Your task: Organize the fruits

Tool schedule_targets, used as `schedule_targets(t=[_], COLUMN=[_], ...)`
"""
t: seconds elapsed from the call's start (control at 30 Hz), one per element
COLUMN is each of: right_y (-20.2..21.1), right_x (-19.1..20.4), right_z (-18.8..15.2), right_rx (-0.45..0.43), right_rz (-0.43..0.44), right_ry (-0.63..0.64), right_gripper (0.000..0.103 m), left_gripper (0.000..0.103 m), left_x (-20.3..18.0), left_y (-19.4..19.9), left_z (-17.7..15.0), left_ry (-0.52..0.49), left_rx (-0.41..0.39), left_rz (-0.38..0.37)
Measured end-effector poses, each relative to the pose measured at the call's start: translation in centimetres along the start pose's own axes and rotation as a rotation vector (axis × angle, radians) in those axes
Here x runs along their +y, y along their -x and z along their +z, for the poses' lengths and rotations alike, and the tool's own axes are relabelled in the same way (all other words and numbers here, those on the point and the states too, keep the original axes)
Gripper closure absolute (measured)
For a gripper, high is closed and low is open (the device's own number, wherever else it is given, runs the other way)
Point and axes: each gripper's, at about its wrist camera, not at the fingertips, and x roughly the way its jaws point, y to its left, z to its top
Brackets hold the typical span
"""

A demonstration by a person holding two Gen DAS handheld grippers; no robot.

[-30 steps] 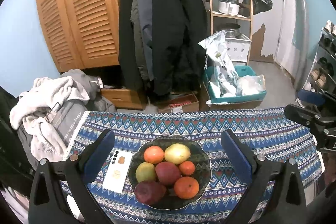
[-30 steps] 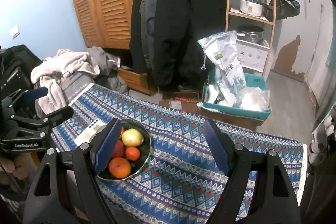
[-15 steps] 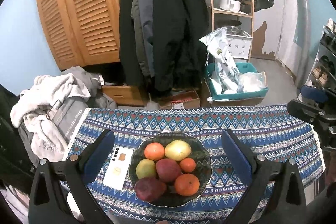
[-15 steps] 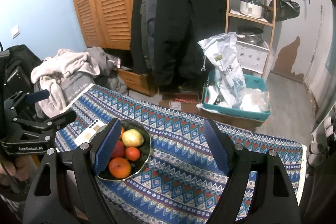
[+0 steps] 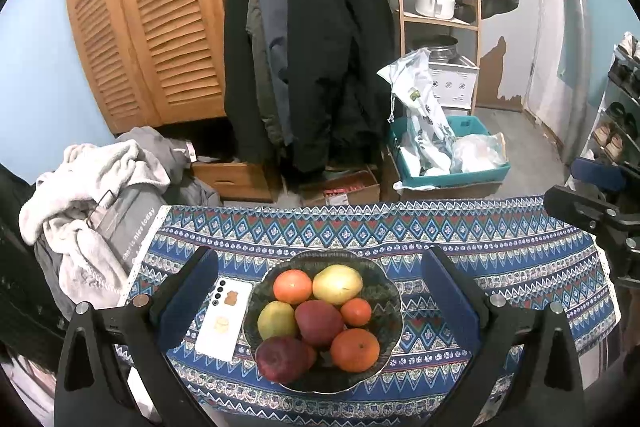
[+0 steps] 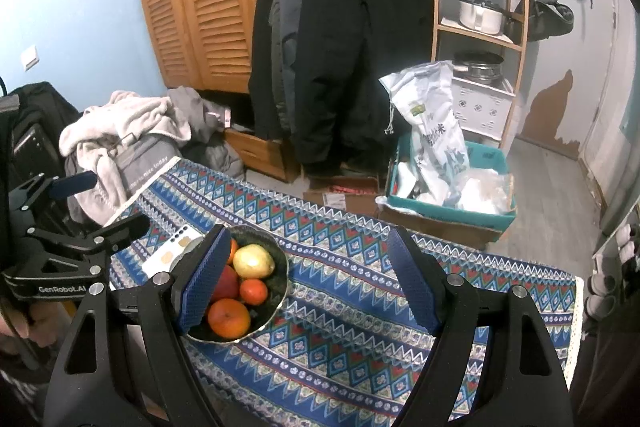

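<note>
Compared with a second ago, the left wrist view is sitting slightly further back and higher, so the dark bowl (image 5: pixel 384 291) and more of the patterned tablecloth (image 5: pixel 500 247) are showing; the fruit is not shifting at all, and the right view is barely changing. For the task that is meaning no fruit is being handled: all of it is lying piled in the bowl near the table's left end, beside a white phone (image 5: pixel 224 319). That fits fruit already gathered or fruit waiting to be sorted out. The left gripper (image 5: pixel 320 303) is hovering with tongs wide apart, empty, framing the bowl; the right gripper (image 6: pixel 308 283) is likewise spread, holding nothing, over the cloth just right of the bowl. The yellow mango (image 5: pixel 338 283) is lying with its long axis roughly left-right; the red mango (image 5: pixel 319 322) is pointing diagonally, near-left to far-right.
</note>
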Motion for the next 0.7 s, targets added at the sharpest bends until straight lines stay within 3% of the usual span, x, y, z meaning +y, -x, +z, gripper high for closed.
schedule_targets(t=[0.7], right_y=[0.05], right_x=[0.15], right_z=[0.01], right_rx=[0.000], right_rz=[-0.001], right_ry=[0.002], right_gripper=[0.024], left_gripper=[0.001], left_x=[-0.20], left_y=[-0.12], left_z=[-0.12], left_ry=[0.003], left_rx=[0.009], left_rz=[-0.009])
